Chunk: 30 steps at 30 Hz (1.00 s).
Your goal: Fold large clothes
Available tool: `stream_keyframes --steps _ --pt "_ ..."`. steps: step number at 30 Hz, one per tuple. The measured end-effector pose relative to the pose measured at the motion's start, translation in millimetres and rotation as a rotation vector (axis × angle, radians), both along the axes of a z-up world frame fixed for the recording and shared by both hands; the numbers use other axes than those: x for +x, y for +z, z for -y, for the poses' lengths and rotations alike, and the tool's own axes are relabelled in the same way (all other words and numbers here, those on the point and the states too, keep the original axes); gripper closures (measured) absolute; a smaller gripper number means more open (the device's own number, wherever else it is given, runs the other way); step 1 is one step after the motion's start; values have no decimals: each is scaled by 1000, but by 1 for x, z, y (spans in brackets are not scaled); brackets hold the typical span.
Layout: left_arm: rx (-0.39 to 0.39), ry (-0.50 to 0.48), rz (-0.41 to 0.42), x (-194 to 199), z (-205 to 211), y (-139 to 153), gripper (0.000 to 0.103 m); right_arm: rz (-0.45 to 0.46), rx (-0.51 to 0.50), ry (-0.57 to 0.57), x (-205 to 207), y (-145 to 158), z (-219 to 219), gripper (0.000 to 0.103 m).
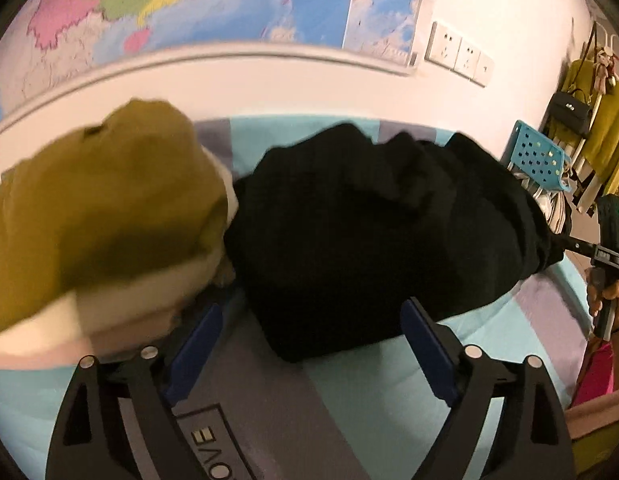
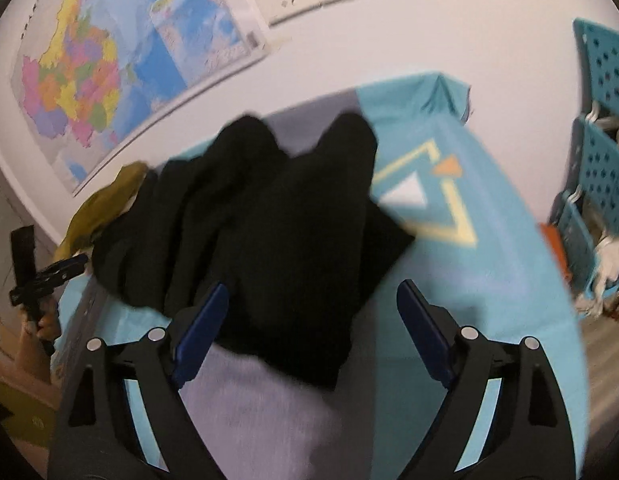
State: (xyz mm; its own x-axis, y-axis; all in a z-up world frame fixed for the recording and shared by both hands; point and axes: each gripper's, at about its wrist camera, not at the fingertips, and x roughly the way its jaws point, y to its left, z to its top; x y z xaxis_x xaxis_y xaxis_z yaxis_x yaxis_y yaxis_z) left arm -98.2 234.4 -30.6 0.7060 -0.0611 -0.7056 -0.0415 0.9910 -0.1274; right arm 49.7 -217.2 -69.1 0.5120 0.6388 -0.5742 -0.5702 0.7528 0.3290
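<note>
A bunched black garment point(image 1: 369, 232) lies on the teal and grey bedsheet point(image 1: 369, 392). It also shows in the right wrist view point(image 2: 277, 232). My left gripper point(image 1: 309, 316) is open and empty, just short of the garment's near edge. My right gripper point(image 2: 313, 296) is open, its jaws standing to either side of the garment's near corner without closing on it. The right gripper also appears in the left wrist view point(image 1: 605, 256) past the garment's right end, and the left one in the right wrist view point(image 2: 41, 276) at the far left.
A mustard and cream garment pile point(image 1: 101, 216) sits left of the black one, seen also in the right wrist view point(image 2: 105, 208). A wall with a map point(image 1: 189, 0) and sockets point(image 1: 457, 54) lies behind. Teal perforated baskets point(image 2: 605, 168) stand at the right, with hanging clothes point(image 1: 605, 136) beyond.
</note>
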Motion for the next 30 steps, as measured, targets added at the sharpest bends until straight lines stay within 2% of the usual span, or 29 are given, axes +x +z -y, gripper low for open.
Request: stream_keyframes --steps 3,5,6,7,8,9,11,13,15,17,19,21,23,24,25,26,27,28,30 --pt "-43 -22 -1 11 5 -7 15 21 14 53 -2 -7 -14 18" --pt "-59 -21 -6 19 9 -12 16 -14 -1 75 3 -13 -24 35" --pt "-70 -26 3 23 13 -12 27 -11 -6 73 4 -13 -28 45" --pt "-81 -26 18 26 16 -10 38 14 1 75 2 -9 -29 64" --pt "-94 -13 29 29 19 -7 65 50 8 82 -2 -1 -27 74" --pt "-98 4 23 29 18 -3 88 59 16 80 -4 6 -25 81" --pt "-159 24 10 27 10 6 98 97 60 57 -11 29 -12 87" --pt "-249 30 54 11 -4 25 99 180 67 30 -26 58 2 97" --pt "-297 33 63 -8 -12 42 99 229 116 9 -40 85 23 98" --pt "-304 13 56 -22 -10 46 99 277 97 -17 -48 96 36 98" --pt "-304 -9 24 -26 -4 36 98 228 82 -26 -42 85 46 98" --pt "-269 -11 -89 -16 8 6 98 122 -4 -34 -29 53 46 97" --pt "-230 -36 -165 -7 20 -14 95 -2 -119 -55 -18 13 40 95" --pt "-184 -18 -174 -2 23 -16 89 -41 -121 -50 -15 2 39 90" --pt "-158 -6 -164 -1 25 -12 88 -40 -119 -70 -16 0 43 82" --pt "-138 -3 -136 -1 25 -5 87 -33 -113 -96 -19 5 47 74" --pt "-124 -9 -92 -4 25 8 85 -19 -103 -112 -22 12 51 59" --pt "-118 -24 -54 -8 25 20 80 25 -98 -134 -29 25 55 51" --pt "-85 -24 12 -14 24 39 57 97 -98 -157 -39 46 57 48"
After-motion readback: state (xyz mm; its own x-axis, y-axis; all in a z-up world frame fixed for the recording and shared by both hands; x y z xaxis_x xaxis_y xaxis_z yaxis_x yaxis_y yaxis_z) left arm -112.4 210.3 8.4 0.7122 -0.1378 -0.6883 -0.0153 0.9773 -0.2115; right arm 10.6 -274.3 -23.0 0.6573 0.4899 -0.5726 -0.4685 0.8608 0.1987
